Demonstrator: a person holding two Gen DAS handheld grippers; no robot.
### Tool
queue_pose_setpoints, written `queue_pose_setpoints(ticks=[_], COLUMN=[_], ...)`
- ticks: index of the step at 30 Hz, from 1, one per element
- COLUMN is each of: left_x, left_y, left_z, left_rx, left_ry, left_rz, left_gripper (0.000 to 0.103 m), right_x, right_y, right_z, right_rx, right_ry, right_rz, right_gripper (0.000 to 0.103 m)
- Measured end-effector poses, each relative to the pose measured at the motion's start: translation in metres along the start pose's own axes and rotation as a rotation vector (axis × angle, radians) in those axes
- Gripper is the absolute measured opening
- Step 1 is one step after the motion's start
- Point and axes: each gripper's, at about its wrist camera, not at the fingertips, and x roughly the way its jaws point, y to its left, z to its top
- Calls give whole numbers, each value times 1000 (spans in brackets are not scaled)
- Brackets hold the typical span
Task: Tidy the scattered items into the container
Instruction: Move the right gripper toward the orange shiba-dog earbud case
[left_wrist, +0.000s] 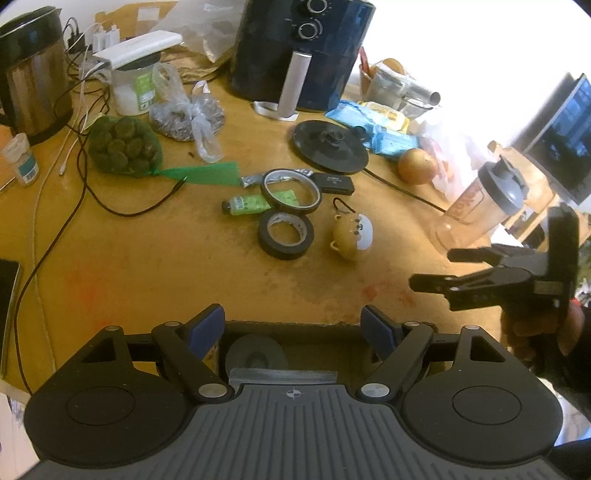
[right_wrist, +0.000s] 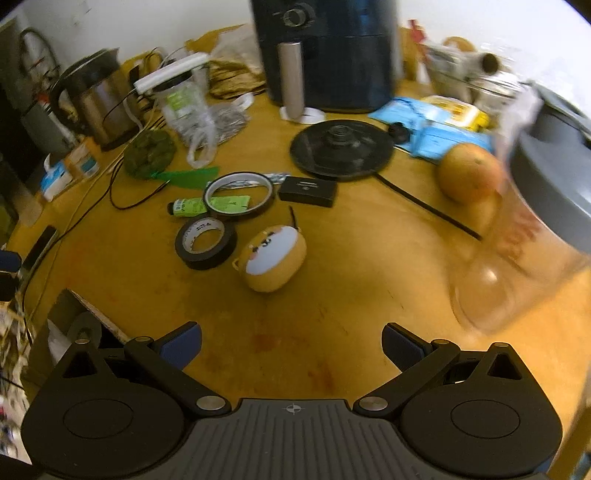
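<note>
My left gripper (left_wrist: 291, 328) is open and empty, its blue pads above the rim of a cardboard box (left_wrist: 295, 325) that holds a grey tape roll (left_wrist: 255, 356). On the wooden table beyond lie a black tape roll (left_wrist: 286, 236), a thin tape ring (left_wrist: 291, 190), a green tube (left_wrist: 245, 203), a small black box (left_wrist: 332, 183) and a yellow round pouch with a white face (left_wrist: 352, 236). My right gripper (right_wrist: 291, 347) is open over bare table, nothing between its fingers; the pouch (right_wrist: 275, 258) lies just ahead of it. In the left wrist view the right gripper (left_wrist: 430, 268) hangs at the right.
A dark air fryer (left_wrist: 299, 51), a steel kettle (left_wrist: 33, 81), its round black base (left_wrist: 330, 146), an onion (left_wrist: 417, 166), a clear shaker bottle (left_wrist: 480, 206), a green net of round things (left_wrist: 123, 146), blue wipe packs (left_wrist: 391, 140) and loose cables (left_wrist: 85, 173) crowd the table's back and sides.
</note>
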Motion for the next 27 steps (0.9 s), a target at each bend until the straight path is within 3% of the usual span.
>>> queue_pose_setpoints(ticks=[11, 18, 23, 27], left_x=[-5, -5, -1, -4], left_y=[12, 15, 18, 25], left_z=[-10, -14, -12, -8], left_rx=[-99, -100, -62, -32], left_ry=[24, 41, 60, 59], left_rz=[69, 80, 66, 60], left_gripper=[81, 81, 81, 81], right_x=[50, 74, 89, 101], right_y=[6, 13, 23, 23], right_z=[23, 35, 39, 40], right_rx=[-246, -384, -474, -455], right_ry=[34, 14, 31, 63], right_rz=[48, 52, 69, 68], right_gripper=[103, 102, 86, 76])
